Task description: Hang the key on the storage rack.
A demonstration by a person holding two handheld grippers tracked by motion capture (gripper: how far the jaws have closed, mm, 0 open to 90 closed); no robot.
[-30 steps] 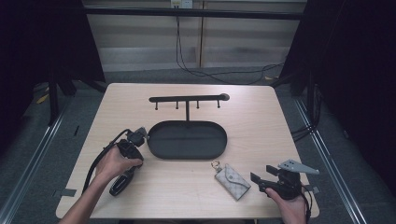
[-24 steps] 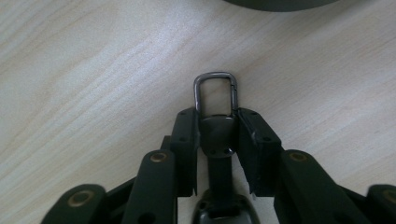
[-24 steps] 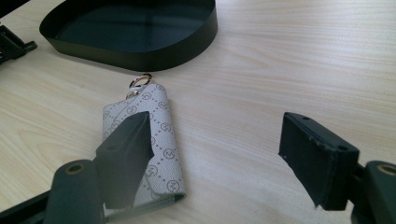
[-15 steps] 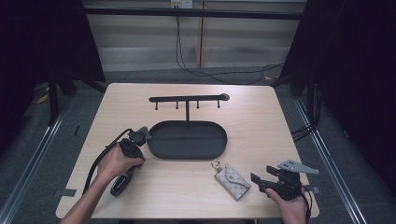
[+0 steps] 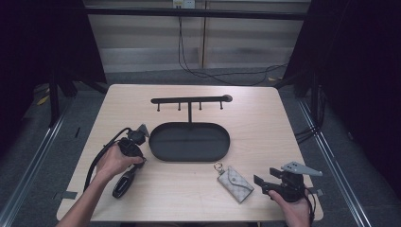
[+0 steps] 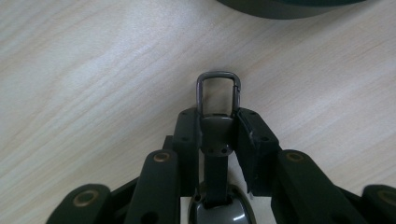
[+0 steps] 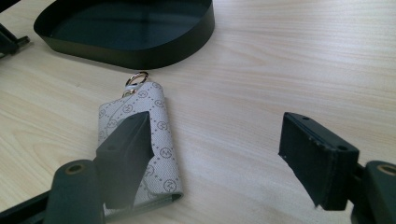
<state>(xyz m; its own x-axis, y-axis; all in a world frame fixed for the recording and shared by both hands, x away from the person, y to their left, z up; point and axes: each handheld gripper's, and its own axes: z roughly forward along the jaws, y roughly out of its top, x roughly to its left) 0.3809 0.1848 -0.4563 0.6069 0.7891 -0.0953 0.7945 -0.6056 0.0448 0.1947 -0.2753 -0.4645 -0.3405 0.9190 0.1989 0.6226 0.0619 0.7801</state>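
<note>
My left gripper (image 5: 140, 133) (image 6: 217, 125) is shut on a dark key strap (image 6: 215, 135) whose metal clasp (image 6: 218, 88) sticks out past the jaws and rests on the wood. A rounded grey fob body (image 6: 219, 215) shows behind the jaws. This gripper sits just left of the black oval tray (image 5: 158, 152). A grey patterned key pouch (image 5: 235, 182) (image 7: 140, 116) with a gold ring (image 7: 136, 78) lies flat near the table's front. My right gripper (image 5: 263, 183) (image 7: 212, 140) stands open just right of the pouch, its left jaw overlapping the pouch's edge in the right gripper view.
A black hook rack (image 5: 190, 100) on a post rises from the tray's far rim. The tray's wall (image 7: 140, 51) lies beyond the pouch. A cable (image 5: 101, 153) loops from the left gripper. The table's front edge (image 5: 189, 220) is close to both hands.
The left gripper has edged slightly toward the tray with the strap in it. The right gripper and the pouch have not moved.
</note>
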